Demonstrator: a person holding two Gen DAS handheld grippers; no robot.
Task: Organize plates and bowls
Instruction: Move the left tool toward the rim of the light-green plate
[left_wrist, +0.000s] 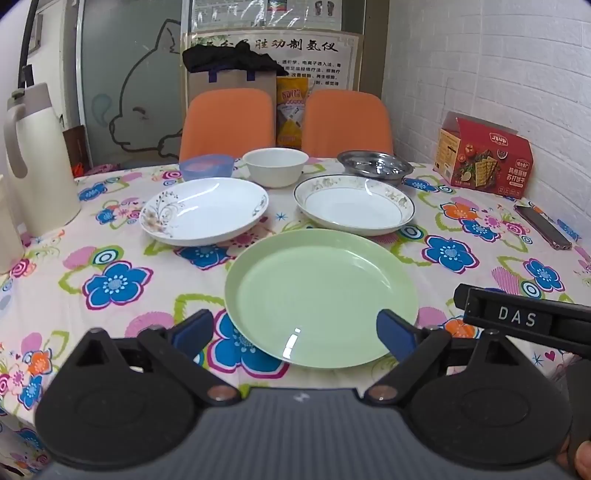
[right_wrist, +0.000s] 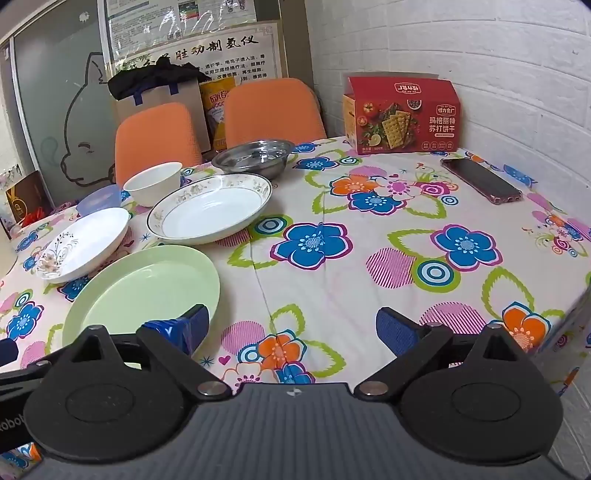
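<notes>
Our left gripper (left_wrist: 295, 332) hangs spread and empty, the green plate (left_wrist: 321, 297) lying flat on the tablecloth directly ahead between its fingers. Our right gripper (right_wrist: 291, 328), likewise spread, has that plate off to its left, so we judge the left nearer.

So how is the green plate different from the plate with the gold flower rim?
The green plate is plain pale green all over; the gold-rimmed plate is white with a flowery band and a dark edge line. The green plate lies nearest the grippers, the gold-rimmed plate farther back. Both are round, empty and flat on the tablecloth.
</notes>
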